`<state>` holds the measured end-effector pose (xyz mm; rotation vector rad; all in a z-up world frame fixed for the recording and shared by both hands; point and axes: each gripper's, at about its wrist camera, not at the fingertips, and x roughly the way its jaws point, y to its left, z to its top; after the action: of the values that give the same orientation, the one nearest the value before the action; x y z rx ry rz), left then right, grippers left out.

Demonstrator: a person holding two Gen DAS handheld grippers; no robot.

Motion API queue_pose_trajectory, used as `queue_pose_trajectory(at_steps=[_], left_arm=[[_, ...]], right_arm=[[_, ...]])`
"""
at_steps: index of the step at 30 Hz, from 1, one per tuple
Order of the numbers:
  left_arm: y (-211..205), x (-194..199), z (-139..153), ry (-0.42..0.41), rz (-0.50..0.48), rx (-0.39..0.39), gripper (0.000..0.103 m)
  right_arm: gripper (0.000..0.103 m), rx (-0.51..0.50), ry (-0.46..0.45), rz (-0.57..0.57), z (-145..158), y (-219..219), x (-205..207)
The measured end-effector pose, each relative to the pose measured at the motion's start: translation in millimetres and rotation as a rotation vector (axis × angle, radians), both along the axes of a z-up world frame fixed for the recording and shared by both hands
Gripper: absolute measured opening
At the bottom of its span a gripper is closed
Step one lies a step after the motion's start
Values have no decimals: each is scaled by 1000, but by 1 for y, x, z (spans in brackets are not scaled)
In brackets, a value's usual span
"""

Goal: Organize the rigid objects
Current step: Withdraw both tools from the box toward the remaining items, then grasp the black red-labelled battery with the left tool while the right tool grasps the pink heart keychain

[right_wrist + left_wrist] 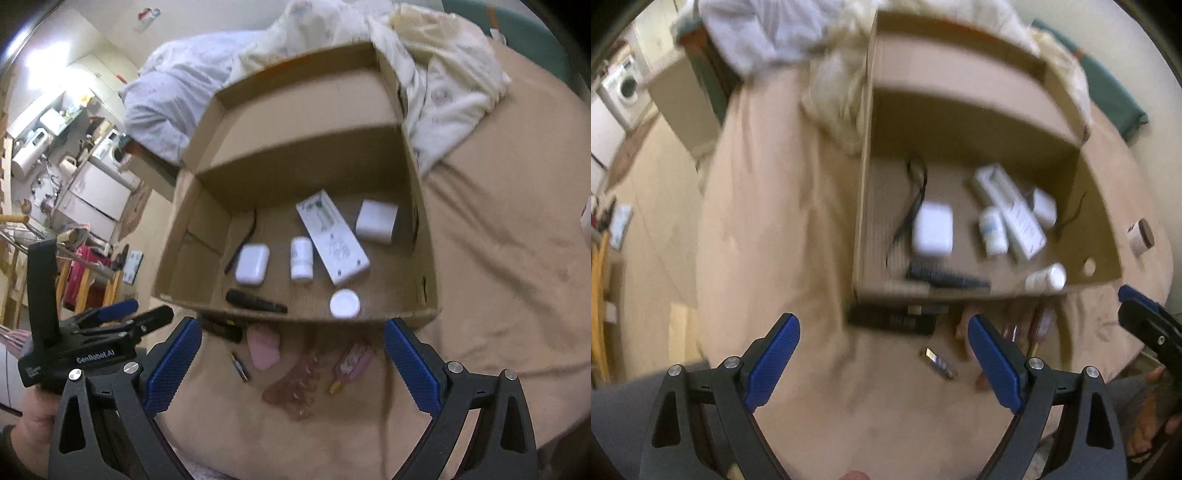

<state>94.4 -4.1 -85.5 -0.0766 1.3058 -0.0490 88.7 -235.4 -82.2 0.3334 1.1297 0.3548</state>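
Two grippers hang over a bed covered in a tan sheet (498,277), with crumpled pale bedding (436,85) heaped at its far end. Biggest on the sheet is an open cardboard box (207,229), flaps up, already holding several rigid items: a long white carton (332,236) lying flat near the middle, a white cube-shaped box (376,221) just to its right, a rounded white case (252,264) to its left, a small white bottle (301,258) between case and carton, a round white lid or jar (344,303) near the front wall, and a black bar-shaped object (255,301) along that wall.

Outside, just in front of the box, lie more things — a dark flat bar (890,321), a pink soft-looking piece (263,349), a pinkish tube (352,363), a brownish translucent item (291,387) too blurred to name, and a small metallic stick (241,366).

Left gripper (882,354): blue pads spread wide, nothing between them, above the small stick. Right gripper (293,362): also spread wide and empty, over the pink items.
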Motion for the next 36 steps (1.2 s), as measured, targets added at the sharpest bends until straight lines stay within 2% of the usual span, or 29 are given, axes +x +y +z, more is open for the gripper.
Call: queue_pose_trajectory(at_steps=[3, 9, 15, 19, 26, 28, 29, 33, 36], left_arm=[[1, 4, -17, 46, 8, 23, 91], [-26, 23, -55, 181, -155, 97, 91], [-40, 35, -79, 233, -185, 151, 91], [-43, 39, -91, 258, -189, 149, 91], [-34, 38, -91, 270, -138, 122, 90], [-28, 36, -92, 272, -128, 117, 80], [-25, 36, -92, 269, -128, 117, 80], [-21, 31, -84, 255, -132, 102, 80], [-12, 22, -66, 236, -121, 82, 79]], right_arm=[[103, -27, 30, 23, -10, 6, 0], [103, -32, 83, 22, -21, 9, 6], [103, -53, 105, 26, -27, 11, 10], [103, -63, 112, 40, -29, 13, 11], [103, -75, 127, 65, -34, 20, 18], [103, -80, 131, 74, -36, 23, 19], [103, -83, 132, 77, -36, 24, 20], [103, -85, 140, 84, -39, 28, 20], [103, -60, 164, 93, -44, 28, 20]])
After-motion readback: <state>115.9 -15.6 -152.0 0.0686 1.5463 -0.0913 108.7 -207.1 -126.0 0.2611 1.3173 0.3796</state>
